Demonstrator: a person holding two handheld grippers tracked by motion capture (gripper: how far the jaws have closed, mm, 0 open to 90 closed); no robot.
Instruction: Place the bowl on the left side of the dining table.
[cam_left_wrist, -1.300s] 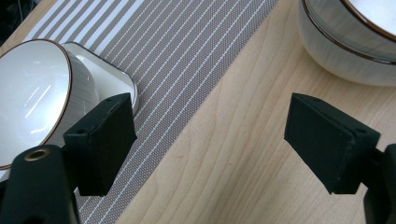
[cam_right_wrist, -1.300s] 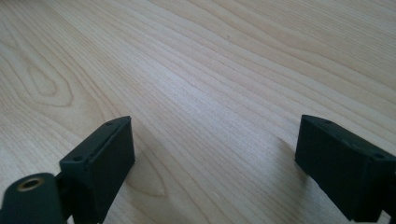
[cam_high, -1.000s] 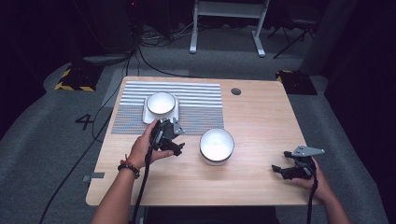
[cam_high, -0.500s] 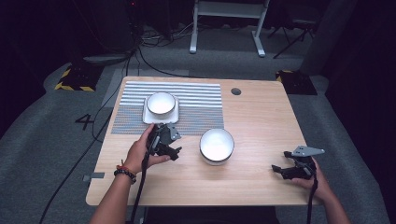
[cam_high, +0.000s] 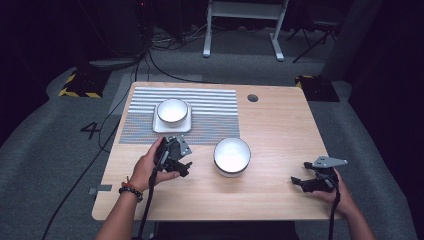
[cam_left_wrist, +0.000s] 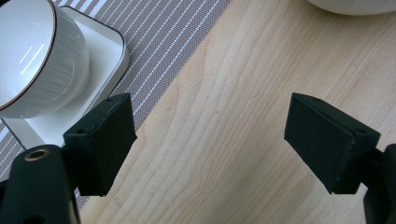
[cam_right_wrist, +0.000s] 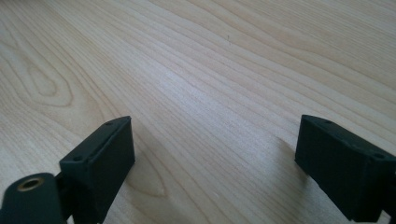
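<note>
High view: left gripper, jaws spread and empty, just beside bowl mid-table. Right gripper, jaws spread, low over bare table, well apart.

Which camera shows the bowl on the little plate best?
The left gripper view: the bowl is close, showing its brown rim and ribbed side on the plate. The high view shows it whole but small. The right gripper view shows table.

Numeral 4 on grey floor
</note>
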